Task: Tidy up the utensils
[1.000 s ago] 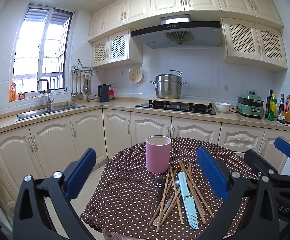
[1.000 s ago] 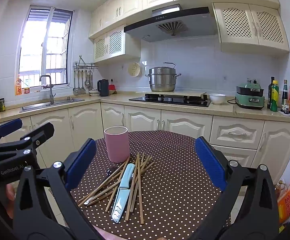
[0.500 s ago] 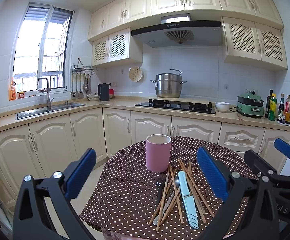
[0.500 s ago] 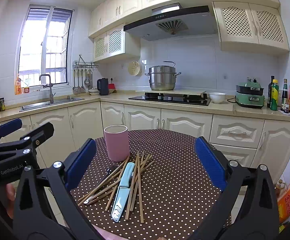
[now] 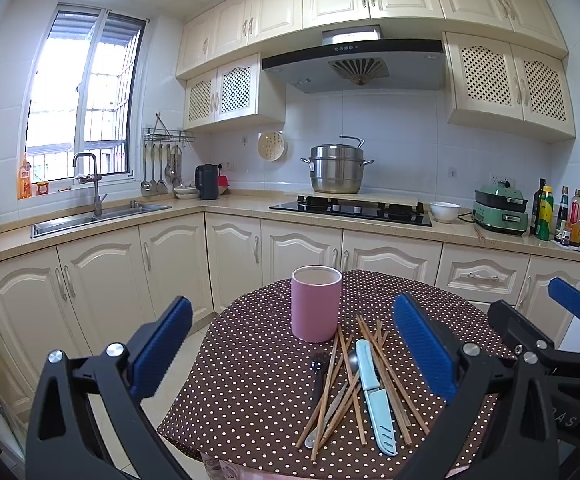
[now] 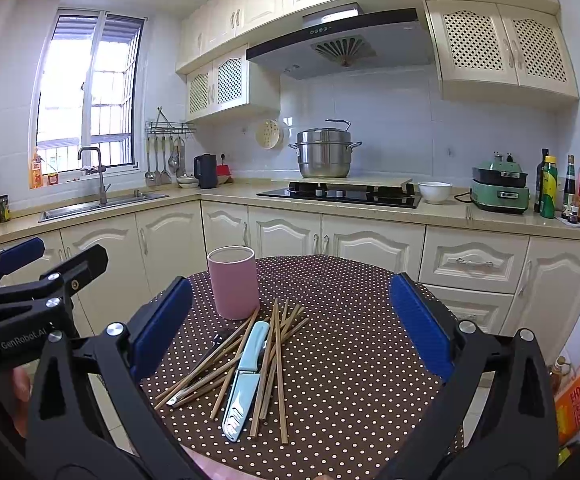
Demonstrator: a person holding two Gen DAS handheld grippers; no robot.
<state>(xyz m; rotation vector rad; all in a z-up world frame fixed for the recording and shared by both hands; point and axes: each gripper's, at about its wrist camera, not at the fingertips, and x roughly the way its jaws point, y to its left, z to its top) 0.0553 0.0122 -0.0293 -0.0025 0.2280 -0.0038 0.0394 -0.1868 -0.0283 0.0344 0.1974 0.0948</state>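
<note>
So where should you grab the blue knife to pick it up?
Grip the knife by its handle, the plain far half nearest the pink cup; the near half is the sheathed blade. It lies flat on top of the chopsticks, so come straight down from above with the right gripper, fingers across its narrow width.

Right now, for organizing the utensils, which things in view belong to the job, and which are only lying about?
For the job:
- chopsticks
- light blue knife
- spoon
- black-handled utensil
- pink cup

Lying about:
- steamer pot
- white bowl
- black kettle
- green cooker
- bottles
</note>
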